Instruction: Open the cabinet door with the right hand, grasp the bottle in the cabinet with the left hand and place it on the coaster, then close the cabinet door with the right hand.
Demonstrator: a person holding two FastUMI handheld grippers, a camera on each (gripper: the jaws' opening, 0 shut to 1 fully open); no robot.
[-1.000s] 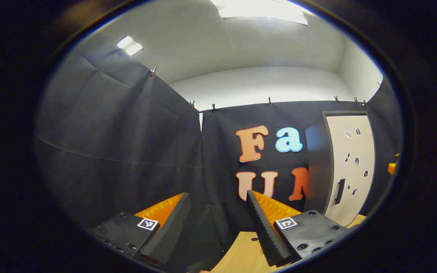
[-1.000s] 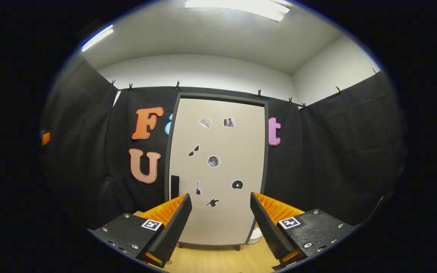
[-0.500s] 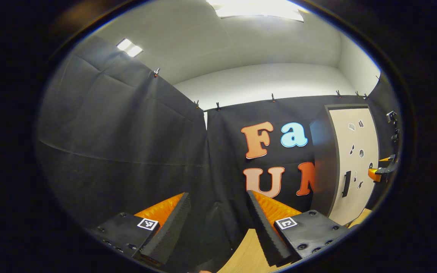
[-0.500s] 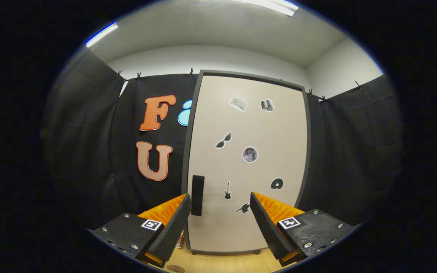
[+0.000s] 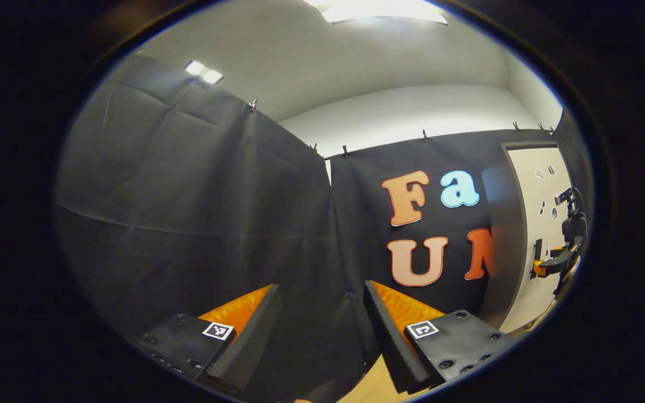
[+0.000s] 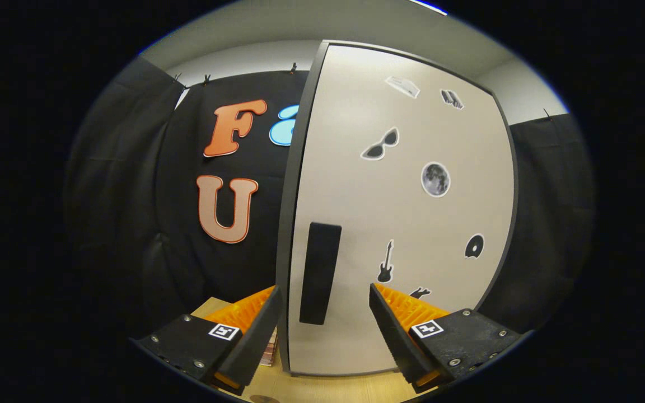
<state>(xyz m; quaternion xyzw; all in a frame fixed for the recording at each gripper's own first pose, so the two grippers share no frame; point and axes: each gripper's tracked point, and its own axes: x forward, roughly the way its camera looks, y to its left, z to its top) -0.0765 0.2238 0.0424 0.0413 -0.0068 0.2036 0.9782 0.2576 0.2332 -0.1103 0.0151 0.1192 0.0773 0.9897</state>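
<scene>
The right gripper [image 6: 325, 310] has its fingers spread wide with nothing between them yet, and over the last second it has closed in on the tall beige cabinet door with small black stickers [image 6: 406, 224]. A second ago that door stood small and far off at 12 o'clock; now it looms large, and its black upright bar handle [image 6: 318, 272] hangs just above the gap between the fingers, at 12 o'clock from the tips. By my reading the handle is nearly lined up but not yet touched, so the opening step has still to begin: the door looks shut flat against its dark grey frame. The next move probably calls for a short push forward and a squeeze on the bar.

The left gripper [image 5: 322, 330] is likewise spread open and holds nothing. Its view has swung leftward over the same second, so the cabinet has slid out to 3 o'clock, where the right gripper is seen farther off, close to the door. It is pointed mostly at black cloth and seems to be waiting.

The bottle should be behind the shut door, hidden. A round dark disc at the bottom edge of the right gripper view may be the coaster [image 6: 261, 399], lying on the pale wooden tabletop [image 6: 322, 386]; I cannot tell for sure
</scene>
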